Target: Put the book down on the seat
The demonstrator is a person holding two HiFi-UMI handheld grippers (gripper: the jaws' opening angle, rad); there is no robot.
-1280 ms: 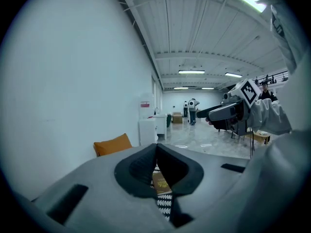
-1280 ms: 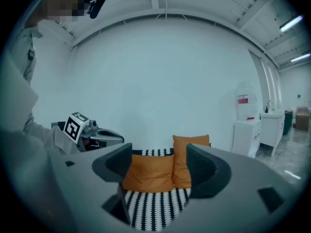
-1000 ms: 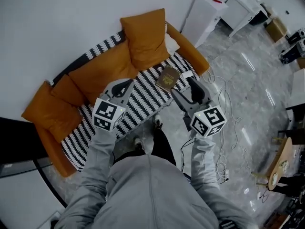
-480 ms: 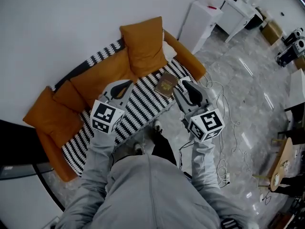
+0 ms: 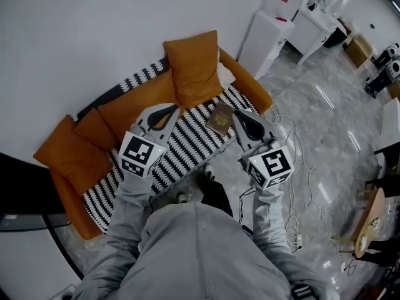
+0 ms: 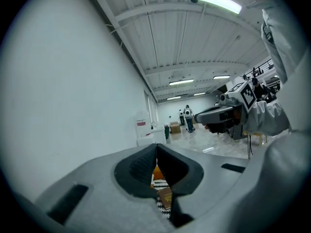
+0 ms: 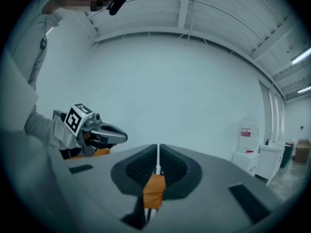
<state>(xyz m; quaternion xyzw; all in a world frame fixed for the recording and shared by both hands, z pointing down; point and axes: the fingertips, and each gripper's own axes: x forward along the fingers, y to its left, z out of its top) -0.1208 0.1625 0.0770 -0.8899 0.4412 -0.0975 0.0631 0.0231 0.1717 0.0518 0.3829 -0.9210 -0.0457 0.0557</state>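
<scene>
A small brown book [image 5: 220,119] lies flat on the black-and-white striped seat [image 5: 187,136] of an orange sofa, near its right end. Through the left gripper's jaws, part of the book [image 6: 165,196] shows below. My left gripper [image 5: 161,114] is held over the seat to the left of the book, shut and empty [image 6: 156,152]. My right gripper [image 5: 240,119] is just right of the book and above it. Its jaws have just been closing with nothing between them, and they stand shut [image 7: 158,152]. Neither gripper touches the book.
Orange cushions [image 5: 195,67] lean against the sofa back. A white cabinet [image 5: 265,27] stands by the sofa's right arm, and white cables [image 5: 294,142] trail over the grey floor. My legs and shoes [image 5: 206,180] are in front of the seat. Two people [image 6: 187,118] stand far off.
Both grippers have risen a little above the sofa. The right gripper's jaws, wide apart a second ago, have come together. The book has stayed on the seat.
</scene>
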